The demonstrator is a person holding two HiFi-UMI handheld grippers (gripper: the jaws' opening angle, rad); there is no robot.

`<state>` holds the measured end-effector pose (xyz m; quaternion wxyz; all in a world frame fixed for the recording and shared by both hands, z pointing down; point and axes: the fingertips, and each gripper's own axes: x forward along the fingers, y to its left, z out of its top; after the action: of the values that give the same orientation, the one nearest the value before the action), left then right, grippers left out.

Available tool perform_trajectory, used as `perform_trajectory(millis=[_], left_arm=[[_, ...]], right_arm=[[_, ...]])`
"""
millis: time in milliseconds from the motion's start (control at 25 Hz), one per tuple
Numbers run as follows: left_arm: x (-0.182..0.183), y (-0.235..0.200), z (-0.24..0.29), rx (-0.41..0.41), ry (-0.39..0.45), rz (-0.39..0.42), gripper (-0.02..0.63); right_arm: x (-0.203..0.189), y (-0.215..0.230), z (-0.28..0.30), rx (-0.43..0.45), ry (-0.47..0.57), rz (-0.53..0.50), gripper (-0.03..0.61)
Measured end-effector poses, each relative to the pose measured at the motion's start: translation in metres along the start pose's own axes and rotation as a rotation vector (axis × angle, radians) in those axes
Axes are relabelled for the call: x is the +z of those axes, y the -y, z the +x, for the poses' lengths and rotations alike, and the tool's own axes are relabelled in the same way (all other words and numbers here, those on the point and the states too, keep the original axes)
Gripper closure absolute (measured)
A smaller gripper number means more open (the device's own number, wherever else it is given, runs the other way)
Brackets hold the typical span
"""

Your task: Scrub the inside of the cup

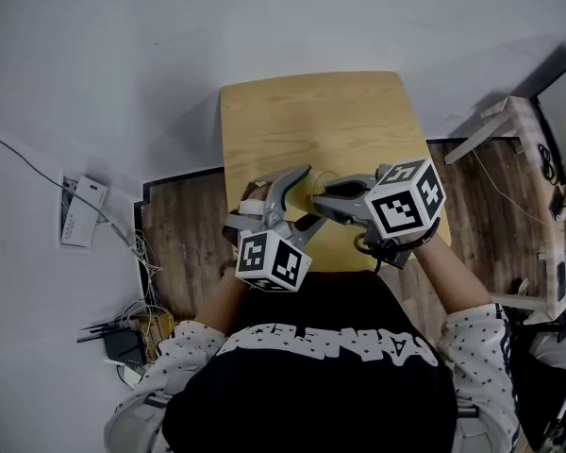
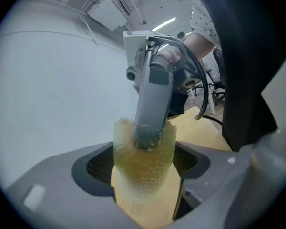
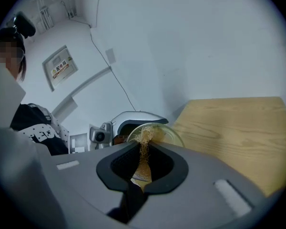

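A clear cup [image 2: 144, 168] with droplets on its wall sits tilted between the pads of my left gripper [image 2: 144, 175], which is shut on it. In the head view the cup [image 1: 319, 189] hangs over the near part of the wooden table [image 1: 311, 111], in my left gripper [image 1: 308, 196]. My right gripper [image 1: 328, 198] meets it from the right, its jaws reaching into the cup's mouth. In the right gripper view my right gripper [image 3: 142, 168] is shut on a tuft of brown fibrous scrubber [image 3: 144, 147], which pokes into the cup [image 3: 157, 130] at its rim.
The table's far half lies beyond the grippers. On the floor at the left lie a white power box [image 1: 77, 211] and cables [image 1: 132, 333]. White furniture [image 1: 509, 130] stands at the right. A person's torso is right against the table's near edge.
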<state>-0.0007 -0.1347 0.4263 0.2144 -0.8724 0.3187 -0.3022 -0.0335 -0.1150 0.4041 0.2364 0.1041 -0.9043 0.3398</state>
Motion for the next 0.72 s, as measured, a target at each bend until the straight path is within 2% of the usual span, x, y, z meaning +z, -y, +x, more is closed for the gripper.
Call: perform_trajectory(millis=[400, 720], left_arm=[[0.002, -0.005, 0.001, 0.041, -0.001, 0.034, 0.245], [0.001, -0.009, 0.0, 0.075, -0.033, 0.075, 0.245]], right_arm=[[0.008, 0.001, -0.004, 0.027, 0.092, 0.116, 0.532], [0.014, 0.003, -0.005, 0.097, 0.176, 0.284, 0.532]])
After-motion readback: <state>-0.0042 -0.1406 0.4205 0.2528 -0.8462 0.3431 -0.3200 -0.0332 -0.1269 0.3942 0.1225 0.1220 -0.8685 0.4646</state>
